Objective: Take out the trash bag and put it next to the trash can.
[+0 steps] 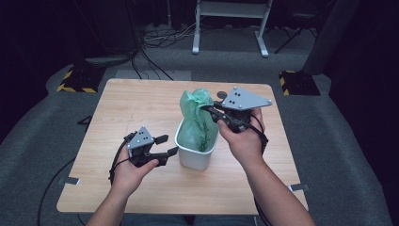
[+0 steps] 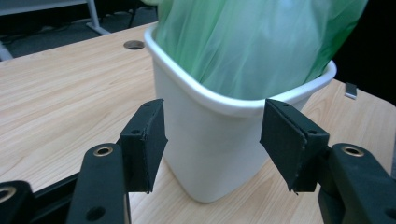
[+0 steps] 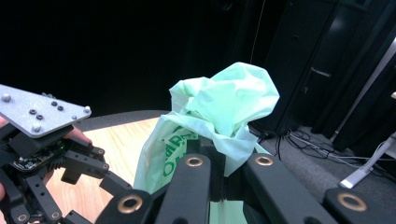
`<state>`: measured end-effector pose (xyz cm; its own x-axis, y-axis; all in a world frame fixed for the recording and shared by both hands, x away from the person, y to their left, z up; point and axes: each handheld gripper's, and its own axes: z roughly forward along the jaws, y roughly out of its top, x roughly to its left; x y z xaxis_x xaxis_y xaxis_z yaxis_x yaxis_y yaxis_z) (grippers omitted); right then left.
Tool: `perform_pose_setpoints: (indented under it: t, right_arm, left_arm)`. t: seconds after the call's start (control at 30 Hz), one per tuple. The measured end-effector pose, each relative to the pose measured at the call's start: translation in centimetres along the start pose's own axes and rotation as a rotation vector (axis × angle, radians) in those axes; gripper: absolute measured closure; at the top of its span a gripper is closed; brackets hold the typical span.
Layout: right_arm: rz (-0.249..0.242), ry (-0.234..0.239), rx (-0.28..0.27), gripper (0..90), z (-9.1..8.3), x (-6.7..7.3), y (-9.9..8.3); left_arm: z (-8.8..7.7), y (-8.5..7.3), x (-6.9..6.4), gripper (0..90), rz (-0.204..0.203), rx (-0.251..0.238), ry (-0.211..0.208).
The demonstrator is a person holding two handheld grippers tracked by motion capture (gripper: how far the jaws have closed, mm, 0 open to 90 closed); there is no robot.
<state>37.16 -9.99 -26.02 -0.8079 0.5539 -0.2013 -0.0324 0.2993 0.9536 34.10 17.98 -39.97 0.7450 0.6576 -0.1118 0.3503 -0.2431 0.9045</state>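
The right gripper (image 1: 210,109), fingers closed on the green bag (image 1: 195,117), lifts it from the white bin (image 1: 194,151) at the frame's center. The left gripper (image 1: 165,145), fingers open beside the bin, should clamp its wall so only the bag rises

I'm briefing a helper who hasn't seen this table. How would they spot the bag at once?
On the wooden table, find the white bin near its middle. The bag rises from it: thin, pale green plastic with green print, its bunched top pinched by the right claw.
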Motion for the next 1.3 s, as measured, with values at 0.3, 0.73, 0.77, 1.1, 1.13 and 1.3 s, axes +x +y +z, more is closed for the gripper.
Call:
perform_pose_setpoints:
  t: [0.3, 0.73, 0.77, 1.1, 1.13, 1.3]
  right_arm:
    - [-0.007, -0.028, -0.057, 90.0, -1.4, -0.4, 1.4]
    - [-0.01, -0.088, -0.146, 90.0, -5.3, -1.5, 3.1]
    - [-0.011, -0.093, -0.148, 90.0, -5.7, -1.6, 3.2]
    - [-0.017, -0.149, -0.138, 90.0, -8.7, -3.2, 3.7]
    - [-0.015, -0.154, -0.129, 90.0, -8.9, -3.4, 3.6]
    - [0.006, -0.182, -0.086, 90.0, -9.4, -4.4, 2.2]
  left_arm:
    - [-0.8, -1.4, 1.0, 40.1, -0.004, 0.022, 0.044]
    - [-1.4, -4.2, 2.6, 39.9, -0.052, 0.071, 0.074]
    - [-1.4, -4.4, 2.7, 40.0, -0.055, 0.072, 0.076]
    - [-1.7, -5.7, 3.6, 39.9, -0.074, 0.095, 0.094]
    - [-1.7, -5.8, 3.7, 39.9, -0.079, 0.096, 0.098]
    - [-1.7, -6.5, 4.0, 39.9, -0.088, 0.109, 0.106]
